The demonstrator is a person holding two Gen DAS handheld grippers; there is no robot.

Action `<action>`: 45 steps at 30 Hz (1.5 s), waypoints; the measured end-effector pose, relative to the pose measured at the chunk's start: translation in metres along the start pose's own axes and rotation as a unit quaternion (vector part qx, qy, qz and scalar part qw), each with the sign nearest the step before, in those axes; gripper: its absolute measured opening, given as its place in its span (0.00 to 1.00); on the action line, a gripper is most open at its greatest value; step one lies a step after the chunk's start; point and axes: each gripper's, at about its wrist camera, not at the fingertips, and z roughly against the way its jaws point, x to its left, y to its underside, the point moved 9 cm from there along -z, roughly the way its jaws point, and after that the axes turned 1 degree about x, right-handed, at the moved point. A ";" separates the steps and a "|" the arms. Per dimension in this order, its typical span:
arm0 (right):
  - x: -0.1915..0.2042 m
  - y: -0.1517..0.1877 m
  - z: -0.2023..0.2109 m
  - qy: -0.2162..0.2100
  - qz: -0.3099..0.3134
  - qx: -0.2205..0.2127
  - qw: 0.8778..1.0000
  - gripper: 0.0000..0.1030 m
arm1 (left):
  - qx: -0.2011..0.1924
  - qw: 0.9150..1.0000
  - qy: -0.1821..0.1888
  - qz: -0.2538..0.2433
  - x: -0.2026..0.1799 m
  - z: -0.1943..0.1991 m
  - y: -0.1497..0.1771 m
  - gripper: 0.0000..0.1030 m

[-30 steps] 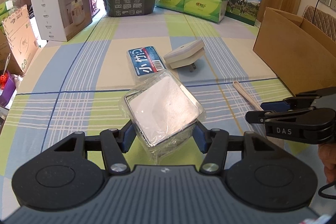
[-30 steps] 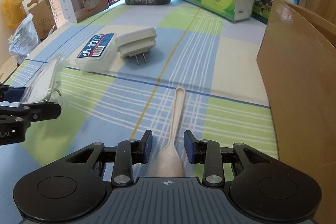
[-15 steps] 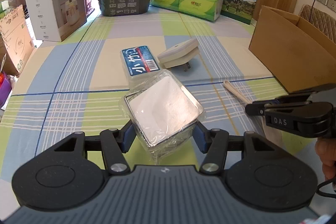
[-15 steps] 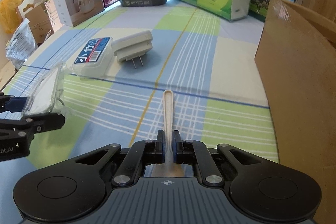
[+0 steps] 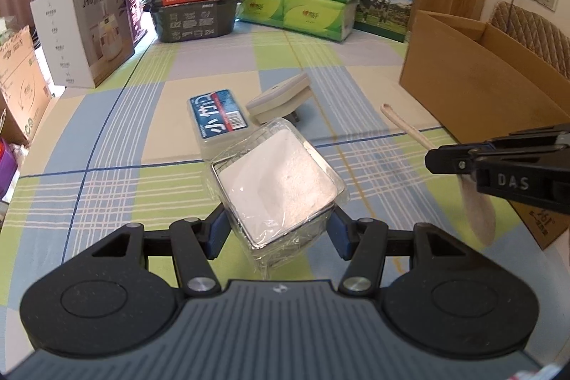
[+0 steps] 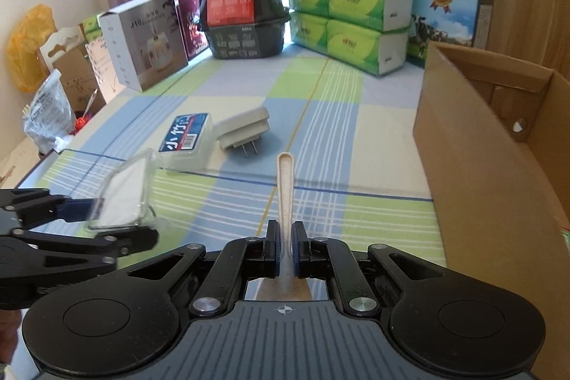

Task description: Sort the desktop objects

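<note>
You have both picks made. Right tongs [image 6: 284, 253] are clenched on the neck of the beige spoon [image 6: 285, 187], handle pointing away from you, bowl tucked back under the tongs; from the left view it looks lifted off the tabletop [image 5: 142, 194]. Left tongs [image 5: 276, 232] are clenched across the wrapped square dish [image 5: 276, 182], clear film crinkled round it, held up over the tabletop to the left of the spoon.

Step in hand, as I judge it: carry and drop. The open cardboard box [image 6: 488, 145] stands at the right, just beside the spoon hand. Next move calls for raising the spoon above the near wall, swinging right, then letting go inside. The dish would go the same way, and needs more height to get over the wall.

Not yet picked, in the middle of the tabletop: a clear case with a blue label [image 5: 217, 118] and a white plug adapter [image 5: 278, 97], side by side.

Writing: "DAS" on the right tongs' side; "J10" on the white carton [image 6: 142, 41] far left; "1956" on the poster far right. The blue label's characters I cannot read surely.
</note>
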 end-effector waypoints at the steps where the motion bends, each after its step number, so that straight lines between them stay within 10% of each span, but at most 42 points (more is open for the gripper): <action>1: 0.000 0.001 0.005 0.001 -0.002 0.000 1.000 0.03 | -0.003 1.000 0.002 -0.006 -0.003 0.003 -0.001 0.51; 45: -0.093 0.016 0.233 0.062 -0.048 -0.071 0.994 0.03 | -0.035 0.996 0.071 -0.048 -0.192 0.152 -0.018 0.51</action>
